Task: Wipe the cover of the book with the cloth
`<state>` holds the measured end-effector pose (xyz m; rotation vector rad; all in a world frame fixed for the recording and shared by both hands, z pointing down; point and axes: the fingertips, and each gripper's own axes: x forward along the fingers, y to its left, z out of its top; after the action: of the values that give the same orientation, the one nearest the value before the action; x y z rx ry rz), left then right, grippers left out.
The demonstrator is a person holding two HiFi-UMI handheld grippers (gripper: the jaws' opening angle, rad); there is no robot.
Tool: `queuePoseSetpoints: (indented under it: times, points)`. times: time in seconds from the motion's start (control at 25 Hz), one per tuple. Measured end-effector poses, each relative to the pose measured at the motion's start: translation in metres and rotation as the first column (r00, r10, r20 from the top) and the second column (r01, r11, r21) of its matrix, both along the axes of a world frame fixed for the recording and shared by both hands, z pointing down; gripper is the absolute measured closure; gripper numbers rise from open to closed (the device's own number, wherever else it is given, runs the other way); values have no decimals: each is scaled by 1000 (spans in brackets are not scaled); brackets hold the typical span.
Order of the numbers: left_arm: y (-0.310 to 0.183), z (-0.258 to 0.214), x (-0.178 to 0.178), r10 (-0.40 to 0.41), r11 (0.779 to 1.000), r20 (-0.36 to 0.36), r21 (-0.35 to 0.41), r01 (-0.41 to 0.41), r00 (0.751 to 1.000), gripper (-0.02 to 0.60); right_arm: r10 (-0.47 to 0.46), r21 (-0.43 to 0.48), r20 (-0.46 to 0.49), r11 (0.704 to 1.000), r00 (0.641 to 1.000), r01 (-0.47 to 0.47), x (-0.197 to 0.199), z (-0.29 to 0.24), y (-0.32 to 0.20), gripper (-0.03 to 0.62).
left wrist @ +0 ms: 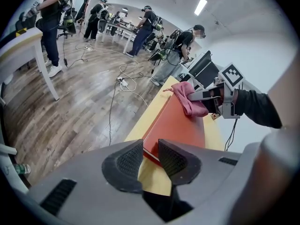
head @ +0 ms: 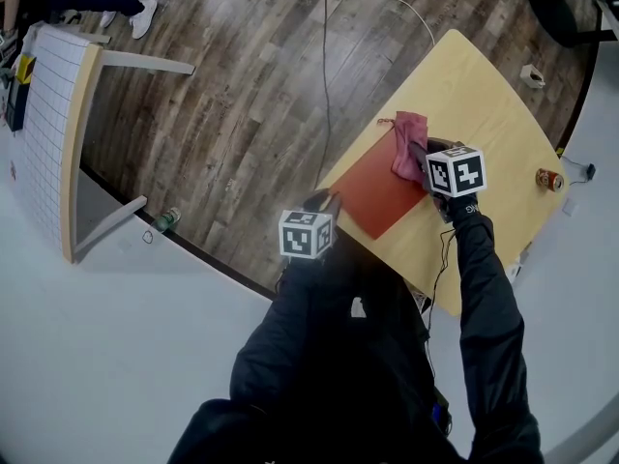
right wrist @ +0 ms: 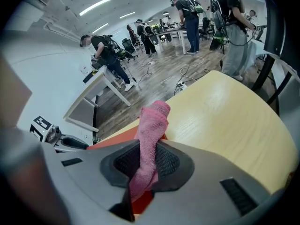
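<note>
Pinching the pink cloth (head: 410, 135) tight, the right gripper (head: 423, 159) holds it on the far right part of the red book (head: 377, 196) on the yellow table (head: 484, 104), the left gripper (left wrist: 150, 148) nipping the book's near corner.

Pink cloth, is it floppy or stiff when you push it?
Probably floppy: the pink cloth folds and droops between the right hand-held gripper's jaws. Likely light, as a small pinch holds it. Its fuzzy pile may drag on the red book.
</note>
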<state>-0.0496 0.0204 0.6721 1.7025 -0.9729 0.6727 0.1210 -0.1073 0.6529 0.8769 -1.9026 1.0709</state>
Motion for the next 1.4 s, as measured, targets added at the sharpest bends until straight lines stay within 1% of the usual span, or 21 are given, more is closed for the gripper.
queuePoseSetpoints:
  times: [0.08,0.32,0.44,0.56,0.8,1.0,1.12,1.24,1.4]
  points:
    - [0,1,0,0,1000,3,1,0,1000,463,1,25,3,1000,1000,-1,2,-6,-2,516]
    - [3,2,1,1,1000,10,5,-1,1000,463,3,83,58,997,998,-8,-4,-35,3,516]
    - [2,2,1,0,1000,12,10,0,1000,463,-27,102,80,995,996,19,-14,-48,12,516]
    - [2,2,1,2,1000,11,20,-2,1000,465,-39,102,129,994,991,25,-31,-58,25,516]
    - [4,2,1,-3,1000,10,31,3,1000,463,-88,61,204,995,975,77,-68,-63,68,516]
    - [4,1,1,5,999,1,37,-5,1000,463,-94,8,268,995,959,96,-96,-61,100,516]
    - [4,0,0,4,999,-3,39,-4,1000,465,-98,-15,287,994,953,106,-108,-58,111,516]
    - [3,0,-1,4,999,-8,40,-3,1000,465,-82,-44,304,994,949,100,-116,-53,117,516]
    - [4,1,1,5,999,-16,39,-5,1000,463,-76,-74,304,992,950,103,-121,-40,127,516]
